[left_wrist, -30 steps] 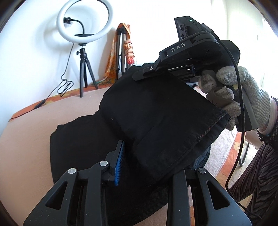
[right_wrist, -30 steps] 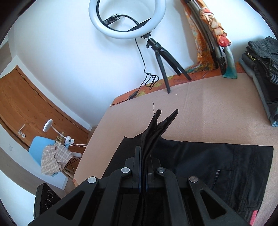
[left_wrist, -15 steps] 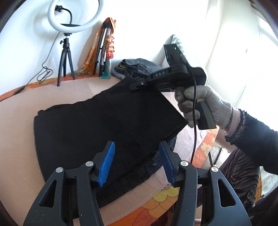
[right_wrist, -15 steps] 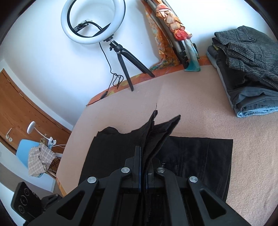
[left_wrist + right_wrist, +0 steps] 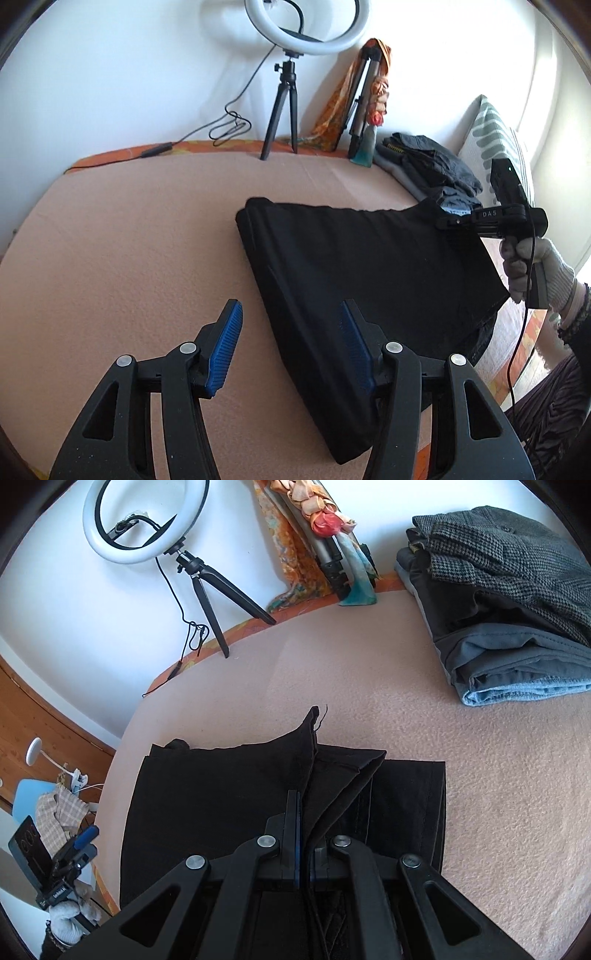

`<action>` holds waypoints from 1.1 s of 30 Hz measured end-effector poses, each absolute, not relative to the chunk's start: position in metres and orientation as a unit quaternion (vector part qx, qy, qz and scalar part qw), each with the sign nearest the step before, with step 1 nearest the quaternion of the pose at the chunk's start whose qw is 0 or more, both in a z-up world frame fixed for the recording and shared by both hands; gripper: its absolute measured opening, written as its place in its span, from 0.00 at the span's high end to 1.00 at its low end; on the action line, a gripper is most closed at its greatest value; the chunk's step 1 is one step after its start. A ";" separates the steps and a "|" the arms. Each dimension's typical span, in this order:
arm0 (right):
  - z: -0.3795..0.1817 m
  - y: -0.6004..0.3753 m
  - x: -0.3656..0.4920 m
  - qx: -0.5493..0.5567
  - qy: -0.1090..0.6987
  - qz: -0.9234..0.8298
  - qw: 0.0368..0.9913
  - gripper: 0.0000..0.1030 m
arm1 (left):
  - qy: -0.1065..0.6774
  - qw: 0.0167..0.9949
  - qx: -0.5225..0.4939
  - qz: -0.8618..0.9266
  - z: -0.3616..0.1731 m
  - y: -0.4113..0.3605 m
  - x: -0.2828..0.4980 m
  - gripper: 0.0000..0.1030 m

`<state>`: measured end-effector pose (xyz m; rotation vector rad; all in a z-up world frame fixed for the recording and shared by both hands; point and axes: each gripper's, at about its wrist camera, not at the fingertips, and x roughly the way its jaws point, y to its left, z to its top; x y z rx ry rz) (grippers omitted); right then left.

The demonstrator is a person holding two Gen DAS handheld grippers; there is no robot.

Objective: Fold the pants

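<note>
Black pants (image 5: 369,277) lie folded on the peach bed cover (image 5: 129,277), their thick folded edge running toward me. My left gripper (image 5: 291,343) is open: one blue pad hangs over the bare cover, the other over the pants' edge, and neither presses the cloth. Held by a gloved hand (image 5: 550,273), my right gripper (image 5: 441,222) is shut on the pants' far corner, which it keeps slightly raised. In the right wrist view the shut right gripper (image 5: 301,805) pinches a peaked corner of the pants (image 5: 207,794), with the left gripper (image 5: 83,840) low at the left.
A stack of folded clothes (image 5: 509,627) sits at the far right of the bed by a striped pillow (image 5: 495,147). A ring light on a tripod (image 5: 284,110) and a second tripod with a scarf (image 5: 365,110) stand at the wall. The bed edge drops off at the right.
My left gripper let go of the pants, opened and drew off to the left of the fold. My right gripper brought the upper layer down, so the pants now lie flatter.
</note>
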<state>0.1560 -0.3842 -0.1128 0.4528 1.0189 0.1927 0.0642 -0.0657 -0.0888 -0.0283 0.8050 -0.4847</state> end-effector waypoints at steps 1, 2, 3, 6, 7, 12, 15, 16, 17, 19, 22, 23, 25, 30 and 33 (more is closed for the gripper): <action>-0.114 -0.384 0.156 0.217 0.486 0.093 0.841 0.99 | 0.392 0.889 -0.002 -0.236 -0.094 -0.071 0.063 0.48; -0.116 -0.384 0.156 0.221 0.491 0.095 0.837 0.97 | 0.396 0.887 0.011 -0.238 -0.098 -0.077 0.062 0.48; -0.118 -0.384 0.155 0.225 0.495 0.100 0.833 0.95 | 0.400 0.885 0.023 -0.238 -0.101 -0.082 0.061 0.48; -0.121 -0.389 0.151 0.234 0.503 0.095 0.827 0.78 | 0.409 0.880 0.039 -0.240 -0.109 -0.090 0.059 0.48; -0.122 -0.393 0.149 0.243 0.501 0.096 0.825 0.77 | 0.411 0.879 0.043 -0.239 -0.111 -0.091 0.060 0.48; -0.103 -0.416 0.130 0.266 0.467 0.071 0.840 0.68 | 0.415 0.878 0.043 -0.236 -0.114 -0.091 0.060 0.48; -0.091 -0.417 0.119 0.270 0.448 0.096 0.847 0.68 | 0.417 0.877 0.044 -0.235 -0.116 -0.092 0.062 0.48; -0.090 -0.414 0.118 0.265 0.449 0.108 0.846 0.68 | 0.418 0.876 0.044 -0.235 -0.117 -0.093 0.062 0.48; -0.090 -0.411 0.118 0.263 0.452 0.119 0.844 0.68 | 0.419 0.876 0.044 -0.234 -0.118 -0.093 0.063 0.48; -0.096 -0.405 0.119 0.258 0.461 0.126 0.840 0.68 | 0.421 0.875 0.044 -0.233 -0.120 -0.095 0.064 0.48; -0.108 -0.401 0.124 0.252 0.478 0.117 0.834 0.67 | 0.422 0.875 0.048 -0.232 -0.121 -0.097 0.065 0.48; -0.113 -0.401 0.126 0.255 0.482 0.117 0.830 0.66 | 0.422 0.875 0.048 -0.232 -0.122 -0.097 0.065 0.48; -0.119 -0.404 0.128 0.259 0.491 0.110 0.825 0.67 | 0.423 0.874 0.047 -0.233 -0.122 -0.097 0.066 0.48; -0.124 -0.401 0.125 0.263 0.491 0.131 0.820 0.71 | 0.425 0.873 0.046 -0.233 -0.124 -0.097 0.067 0.48; -0.131 -0.388 0.123 0.247 0.500 0.141 0.818 0.77 | 0.427 0.873 0.046 -0.233 -0.124 -0.097 0.068 0.48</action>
